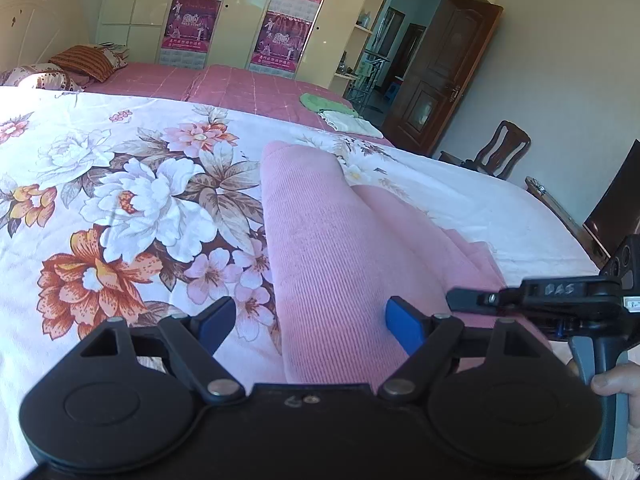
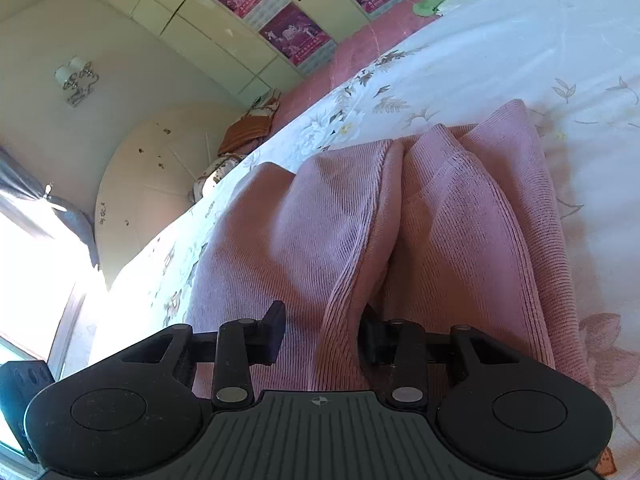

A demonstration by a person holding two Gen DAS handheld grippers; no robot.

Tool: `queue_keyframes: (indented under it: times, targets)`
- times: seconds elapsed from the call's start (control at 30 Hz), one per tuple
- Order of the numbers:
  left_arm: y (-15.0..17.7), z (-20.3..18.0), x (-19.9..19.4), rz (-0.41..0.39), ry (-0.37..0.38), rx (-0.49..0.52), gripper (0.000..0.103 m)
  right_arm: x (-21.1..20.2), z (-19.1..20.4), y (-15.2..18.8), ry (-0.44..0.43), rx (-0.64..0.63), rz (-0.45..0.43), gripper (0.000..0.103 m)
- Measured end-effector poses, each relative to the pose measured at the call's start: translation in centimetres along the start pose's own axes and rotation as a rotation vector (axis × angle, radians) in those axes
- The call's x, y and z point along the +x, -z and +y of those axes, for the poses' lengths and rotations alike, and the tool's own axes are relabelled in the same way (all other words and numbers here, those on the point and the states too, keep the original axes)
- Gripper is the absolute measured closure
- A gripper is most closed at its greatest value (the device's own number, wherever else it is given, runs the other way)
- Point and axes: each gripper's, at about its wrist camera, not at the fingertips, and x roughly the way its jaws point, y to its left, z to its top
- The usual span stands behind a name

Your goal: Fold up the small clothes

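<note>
A pink ribbed knit garment point(image 1: 320, 240) lies on the floral bedsheet point(image 1: 120, 200), running away from me. My left gripper point(image 1: 310, 324) is open, its blue pads wide apart over the garment's near end. My right gripper point(image 2: 322, 334) is also open, its jaws astride a raised fold of the same garment point(image 2: 360, 220); the cloth sits between the fingers but they are not closed on it. The right gripper also shows from the side at the right edge of the left wrist view point(image 1: 532, 300), low against the garment.
Folded green and white clothes point(image 1: 340, 114) lie far back on the pink bedspread point(image 1: 240, 84). Pillows point(image 1: 80, 62) sit at the headboard. A wardrobe, an open door point(image 1: 440, 80), a chair point(image 1: 500, 156) and a dark screen point(image 1: 616, 208) stand beyond the bed's right edge.
</note>
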Motion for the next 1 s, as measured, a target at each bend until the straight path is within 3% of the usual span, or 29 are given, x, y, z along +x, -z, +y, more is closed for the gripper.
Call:
queue_keyframes:
  times: [0.13,0.33,0.4,0.53,0.7,0.77,1.0]
  targets:
    - [-0.3,-0.4,0.1,-0.006,0.001,0.012,0.021,-1.6,1.5,0.3,0.079,-0.080,-0.064,0.095]
    - [-0.7,-2.1,-0.1,-0.023,0.038,0.046,0.021,-7.3,3.6,0.4,0.194,-0.207,-0.224,0.095]
    - [-0.1,-2.8,0.0,-0.002,0.057,0.059,0.021,-8.3,2.9,1.0,0.245,-0.219,-0.206,0.095]
    - [2.1,-3.8,1.0,0.079,0.053,0.101,0.021,-6.5,-0.2,3.3,0.321,-0.164,-0.069,0.095]
    - [3.3,-3.7,1.0,0.113,0.058,0.117,0.021,-9.0,1.0,4.0,0.269,-0.143,-0.098,0.094]
    - [3.2,-3.6,0.7,0.114,0.056,0.112,0.021,-9.8,1.2,4.9,0.267,-0.142,-0.079,0.085]
    - [4.1,-3.9,0.8,0.139,0.057,0.120,0.020,-12.3,1.6,7.6,0.349,-0.156,-0.089,0.083]
